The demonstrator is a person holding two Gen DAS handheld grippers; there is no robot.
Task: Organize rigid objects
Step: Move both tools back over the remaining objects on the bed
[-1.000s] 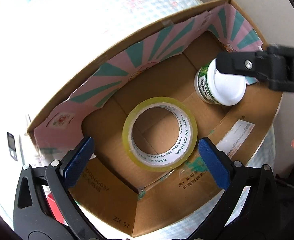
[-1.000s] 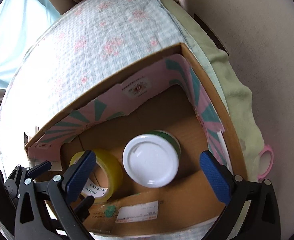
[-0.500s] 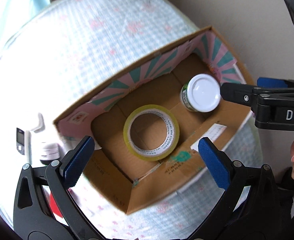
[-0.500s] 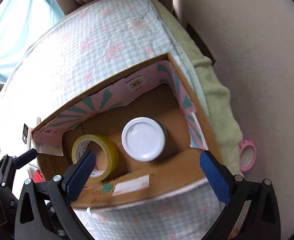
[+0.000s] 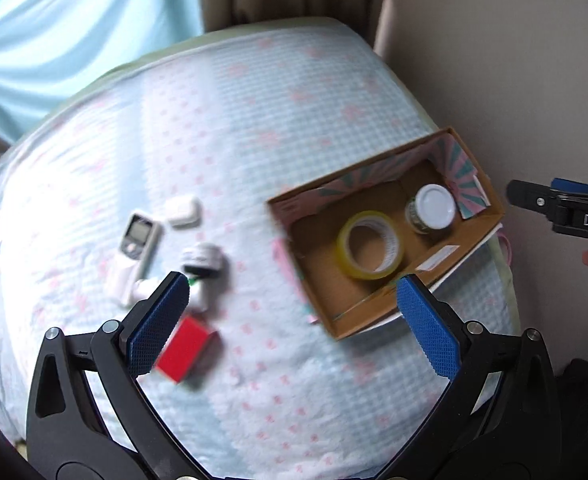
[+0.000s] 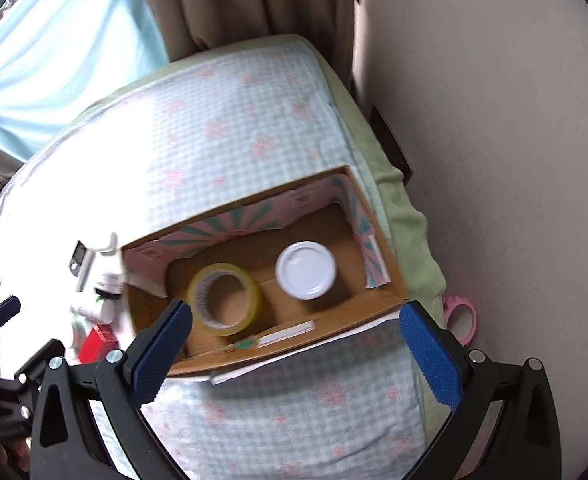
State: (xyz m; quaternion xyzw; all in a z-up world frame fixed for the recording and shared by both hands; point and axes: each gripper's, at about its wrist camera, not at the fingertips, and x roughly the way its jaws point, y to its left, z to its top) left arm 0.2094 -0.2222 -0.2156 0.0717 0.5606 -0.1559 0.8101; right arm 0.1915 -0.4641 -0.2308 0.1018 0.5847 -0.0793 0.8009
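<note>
Retreat marks this moment: both grippers have pulled up from the open cardboard box [image 6: 378, 312], where the yellow tape roll [image 6: 223, 300] and white-lidded jar [image 6: 306, 270] now sit. Left gripper [image 5: 294, 316] and right gripper [image 6: 296, 342] gape empty. Judging by this, the red block [image 5: 183, 356], grey remote [image 5: 133, 256] and small white case [image 5: 183, 211] on the bedspread come next.

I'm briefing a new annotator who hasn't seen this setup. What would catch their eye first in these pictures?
Probably the open cardboard box on the checked bedspread, near the wall, holding a yellow tape roll and a white-lidded jar side by side. Next, the loose clutter on the bedspread to the box's left: a red box, a remote and a small white case. Both grippers hover above with jaws wide open and empty.
</note>
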